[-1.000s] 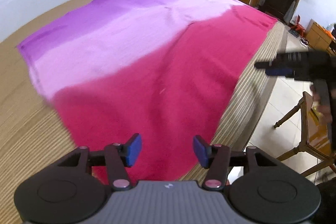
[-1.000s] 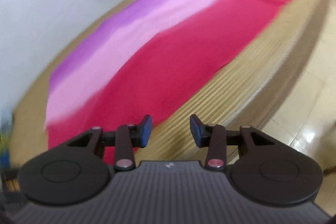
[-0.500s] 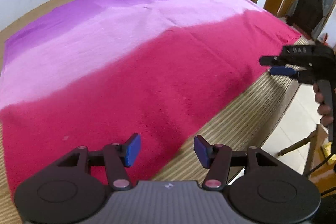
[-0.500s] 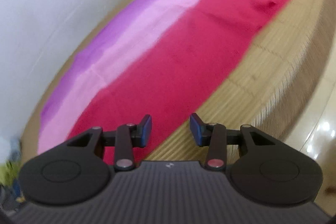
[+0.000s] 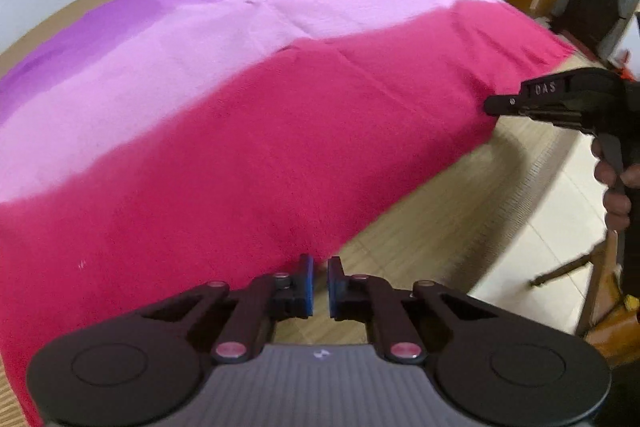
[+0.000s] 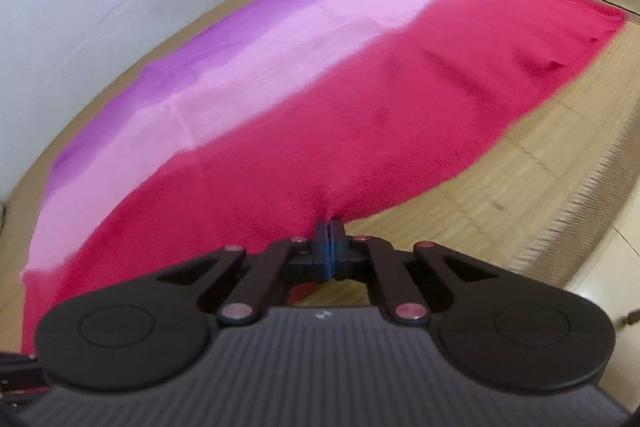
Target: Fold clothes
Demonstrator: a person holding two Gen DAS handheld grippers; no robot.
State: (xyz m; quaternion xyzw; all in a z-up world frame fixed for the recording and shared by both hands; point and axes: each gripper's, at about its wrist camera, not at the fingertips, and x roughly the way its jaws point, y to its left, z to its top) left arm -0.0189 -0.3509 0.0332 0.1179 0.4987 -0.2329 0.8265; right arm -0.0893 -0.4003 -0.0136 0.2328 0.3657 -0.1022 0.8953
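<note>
A wide cloth [image 5: 248, 131], banded purple at the far side, pale pink in the middle and deep red nearest, lies spread nearly flat over a woven straw-coloured desk [image 5: 452, 227]; its red near edge runs diagonally from near left to far right. The left gripper [image 5: 319, 281] sits at that near edge with its blue-padded fingers [image 5: 307, 279] closing, a narrow gap left between them and a sliver of red hem just visible in it; the pads do not yet look clamped. The right gripper [image 6: 329, 243] is farther right along the same edge, its fingers pressed together and pinching the red hem, which puckers up into them; from the left view it appears as a dark tool held by a hand [image 5: 614, 183]. To do this step well, the left pinch should probably close fully on the hem before any lift; both grips seem best kept right at the edge, taking one layer only; then both hands could rise together and carry the red edge evenly toward the purple far edge, keeping the cloth taut between them so the fold lands straight; an uneven lift risks a skewed crease.
</note>
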